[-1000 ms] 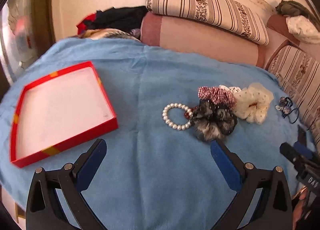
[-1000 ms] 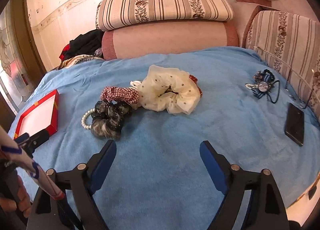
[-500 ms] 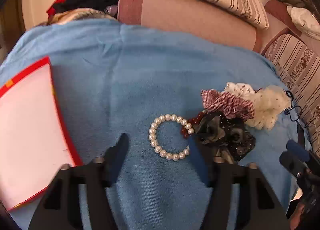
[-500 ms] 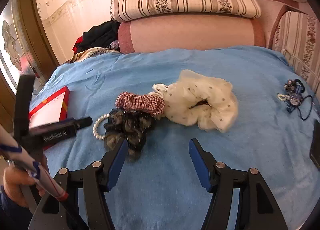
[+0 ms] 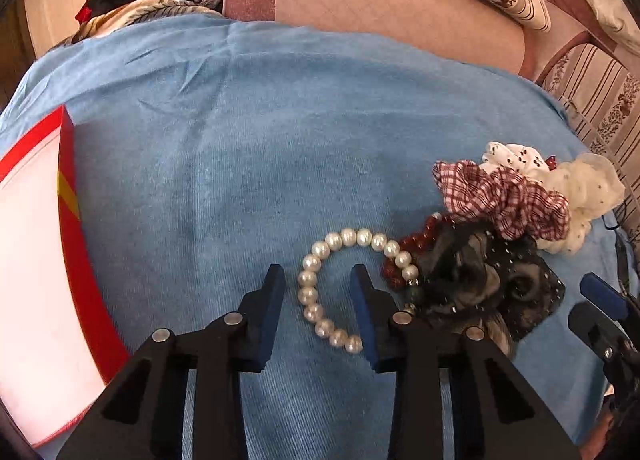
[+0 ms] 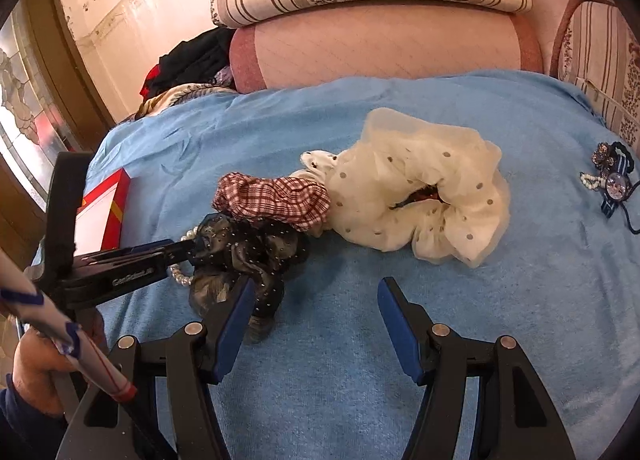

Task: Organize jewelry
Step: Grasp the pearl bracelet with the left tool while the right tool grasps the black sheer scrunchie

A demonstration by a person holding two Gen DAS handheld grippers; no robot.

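We had brought our left gripper (image 5: 318, 280) down over the pearl bracelet (image 5: 352, 284) on the blue blanket (image 5: 280, 140), jaws closing around its near side (not yet pinching); our right gripper (image 6: 316, 296) hung open.

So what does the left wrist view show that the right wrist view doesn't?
Only left wrist: the left gripper closing astride the near arc of the pearl bracelet, pads not yet touching, and dark red beads.
Only right wrist: hair ties at far right, and the open, empty right gripper.
Both: red box, black scrunchie, checked scrunchie, cream scrunchie.
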